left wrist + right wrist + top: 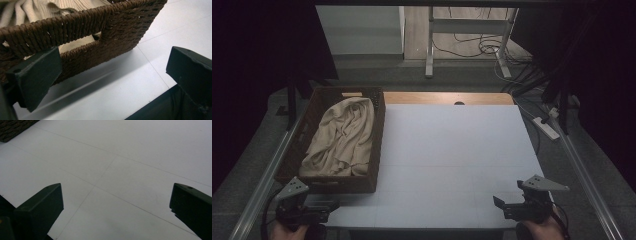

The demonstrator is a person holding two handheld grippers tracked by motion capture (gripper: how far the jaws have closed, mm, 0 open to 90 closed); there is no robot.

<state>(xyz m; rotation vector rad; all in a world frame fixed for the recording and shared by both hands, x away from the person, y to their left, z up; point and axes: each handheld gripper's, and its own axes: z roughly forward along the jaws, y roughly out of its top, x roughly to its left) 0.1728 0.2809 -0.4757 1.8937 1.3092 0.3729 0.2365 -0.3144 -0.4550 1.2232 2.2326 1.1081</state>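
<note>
Hands at the table's near edge each hold a gripper. At the near left corner, the left gripper (319, 212) has its jaws spread wide with nothing between them, just in front of the brown woven basket (339, 182); its own view shows the basket's (120, 27) handle slot close ahead. At the near right, the right gripper (498, 205) hovers over the bare white table (452, 160), jaws likewise wide apart and empty. Inside the basket lies a crumpled beige cloth (343, 137), reaching toward its far end.

The basket (377, 145) at frame left is rough brown woven rope; the cloth (343, 137) inside it is soft, ribbed beige knit; the table (452, 150) is smooth, matt white.
</note>
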